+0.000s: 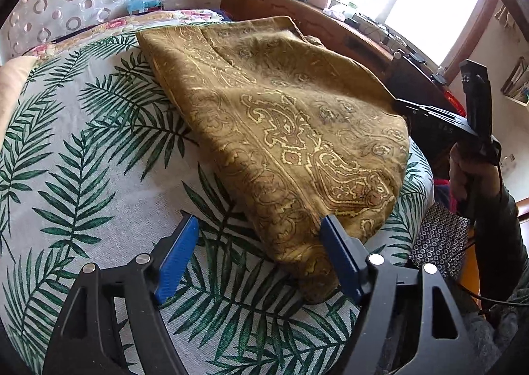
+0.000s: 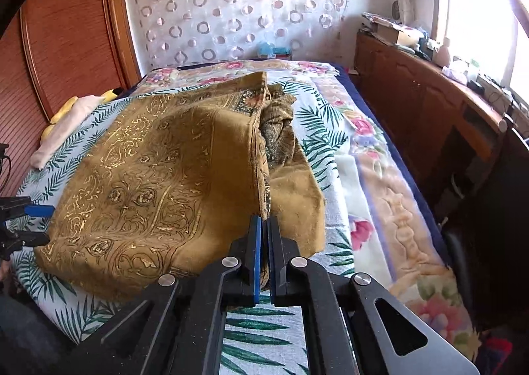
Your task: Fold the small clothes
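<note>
Bedroom, palm-leaf bedsheet (image 1: pixel 99 176) on bed, right gripper (image 2: pixel 263 226) fingers pressed together on raised edge of mustard paisley garment (image 2: pixel 148 176), left gripper (image 1: pixel 259 226) fingers wide apart, nothing between them, right finger (image 1: pixel 340 252) touching garment's near corner, garment lying mid-bed, wooden cabinet (image 2: pixel 413 104) beside bed.

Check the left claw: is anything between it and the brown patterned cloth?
Nothing visible. The open left claw sits at the near corner of the mustard-brown paisley cloth, above the palm-leaf bedsheet, its right finger against the fabric. The right claw is shut on another edge.
</note>
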{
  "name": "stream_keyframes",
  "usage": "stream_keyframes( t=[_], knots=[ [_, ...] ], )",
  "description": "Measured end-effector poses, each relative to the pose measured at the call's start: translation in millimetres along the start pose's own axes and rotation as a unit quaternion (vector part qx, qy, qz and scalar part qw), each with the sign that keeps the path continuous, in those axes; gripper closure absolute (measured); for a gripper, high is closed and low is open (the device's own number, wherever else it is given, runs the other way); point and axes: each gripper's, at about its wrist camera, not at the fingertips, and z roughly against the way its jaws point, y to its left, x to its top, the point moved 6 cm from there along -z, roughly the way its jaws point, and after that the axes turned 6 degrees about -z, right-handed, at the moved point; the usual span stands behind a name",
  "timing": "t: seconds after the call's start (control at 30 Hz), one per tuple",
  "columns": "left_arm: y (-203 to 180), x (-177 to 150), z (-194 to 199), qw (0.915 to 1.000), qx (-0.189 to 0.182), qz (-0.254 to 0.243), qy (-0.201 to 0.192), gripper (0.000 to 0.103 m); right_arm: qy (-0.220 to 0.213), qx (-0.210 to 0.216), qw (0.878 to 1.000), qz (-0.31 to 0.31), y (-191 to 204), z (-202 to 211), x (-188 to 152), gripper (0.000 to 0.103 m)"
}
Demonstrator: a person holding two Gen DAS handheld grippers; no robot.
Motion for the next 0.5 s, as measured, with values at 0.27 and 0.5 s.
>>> stream_keyframes(
  t=[0.27, 0.5],
  knots=[
    [-2.0, 0.7, -1.0, 1.0000, 0.005, -0.001, -0.004, 0.026, 0.004, -0.004, 1.000, 0.011, 3.1, 2.7, 1.1, 0.100],
    [-2.3, 0.8, -1.2, 1.0000, 0.005, -0.003, -0.004, 0.026, -0.007, -0.018, 1.000, 0.022, 7.5, 11.7, 5.7, 0.065]
  ],
)
